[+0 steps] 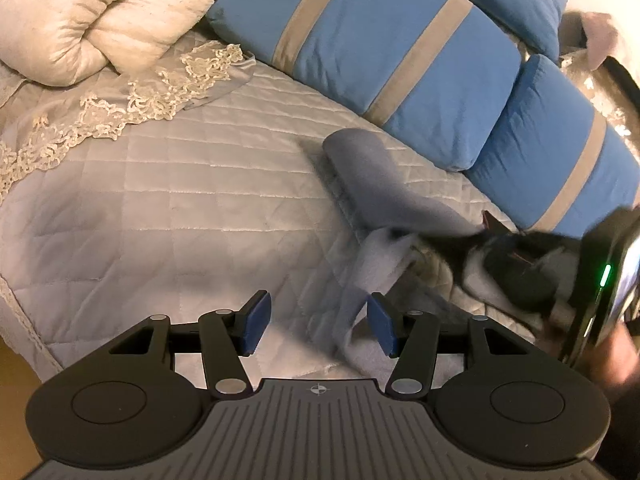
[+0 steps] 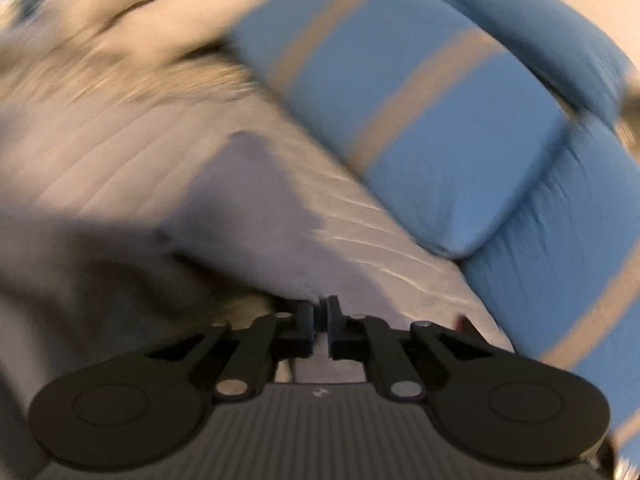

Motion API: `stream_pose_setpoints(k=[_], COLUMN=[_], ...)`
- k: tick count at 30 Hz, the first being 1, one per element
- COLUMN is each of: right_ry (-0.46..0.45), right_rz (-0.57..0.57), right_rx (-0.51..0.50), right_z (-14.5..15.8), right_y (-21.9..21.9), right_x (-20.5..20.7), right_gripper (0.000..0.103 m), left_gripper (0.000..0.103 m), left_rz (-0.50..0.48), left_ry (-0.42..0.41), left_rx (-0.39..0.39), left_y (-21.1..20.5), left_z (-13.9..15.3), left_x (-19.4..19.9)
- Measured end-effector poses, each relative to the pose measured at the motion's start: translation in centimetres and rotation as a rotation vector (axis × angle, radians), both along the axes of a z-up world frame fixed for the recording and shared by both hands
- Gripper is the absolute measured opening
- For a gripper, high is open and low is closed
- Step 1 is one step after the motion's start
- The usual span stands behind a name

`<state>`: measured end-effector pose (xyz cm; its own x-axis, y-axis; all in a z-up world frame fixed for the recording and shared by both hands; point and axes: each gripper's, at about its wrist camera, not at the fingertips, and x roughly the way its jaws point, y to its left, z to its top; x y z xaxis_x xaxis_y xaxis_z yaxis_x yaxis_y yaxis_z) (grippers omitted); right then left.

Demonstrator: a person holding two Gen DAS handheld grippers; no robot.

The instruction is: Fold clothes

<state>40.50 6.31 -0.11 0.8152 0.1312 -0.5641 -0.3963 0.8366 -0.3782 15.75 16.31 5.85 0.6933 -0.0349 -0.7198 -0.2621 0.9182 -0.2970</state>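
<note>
A grey-blue garment (image 1: 372, 184) lies partly raised over the quilted bedspread (image 1: 160, 200), blurred with motion. In the left wrist view my left gripper (image 1: 318, 322) is open just above the bed, its blue pads (image 1: 256, 324) either side of a hanging fold of the cloth without touching it. My right gripper (image 1: 520, 256) shows at the right edge of that view, dark and blurred, holding the garment's edge. In the blurred right wrist view the right gripper (image 2: 320, 320) is shut on the grey garment (image 2: 248, 216), which stretches away to the left.
Blue pillows with beige stripes (image 1: 400, 52) line the far side of the bed. A cream puffy duvet (image 1: 80, 20) and a lace-edged sheet (image 1: 120, 104) lie at the far left. The bed's edge and floor (image 1: 16, 364) are at the lower left.
</note>
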Motion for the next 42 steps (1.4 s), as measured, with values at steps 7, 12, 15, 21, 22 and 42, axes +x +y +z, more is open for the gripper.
stream_pose_setpoints(k=[7, 12, 15, 21, 22, 42], right_ry=[0.029, 0.069, 0.085, 0.106, 0.108, 0.137], right_rz=[-0.296, -0.444, -0.447, -0.250, -0.225, -0.007], right_rx=[0.104, 0.106, 0.141, 0.267, 0.289, 0.608], right_z=[1.6, 0.6, 0.5, 2.2, 2.4, -1.3], right_y=[-6.4, -9.9, -11.1, -12.2, -12.4, -15.4], right_x=[4.0, 4.8, 3.5, -4.3, -5.8, -17.7], right_gripper=[0.005, 0.006, 0.045, 0.089, 0.091, 0.100], left_gripper=[0.052, 0.052, 0.052, 0.052, 0.052, 0.050], left_rz=[-0.010, -0.063, -0.122, -0.240, -0.259, -0.619], left_ry=[-0.001, -0.027, -0.050, -0.095, -0.103, -0.056], left_rx=[0.006, 0.097, 0.203, 0.414, 0.449, 0.987], left_y=[-0.4, -1.8, -3.2, -6.1, -6.6, -19.8], left_z=[-0.1, -0.2, -0.3, -0.6, -0.7, -5.5], left_x=[0.1, 0.5, 1.0, 2.0, 2.2, 10.3])
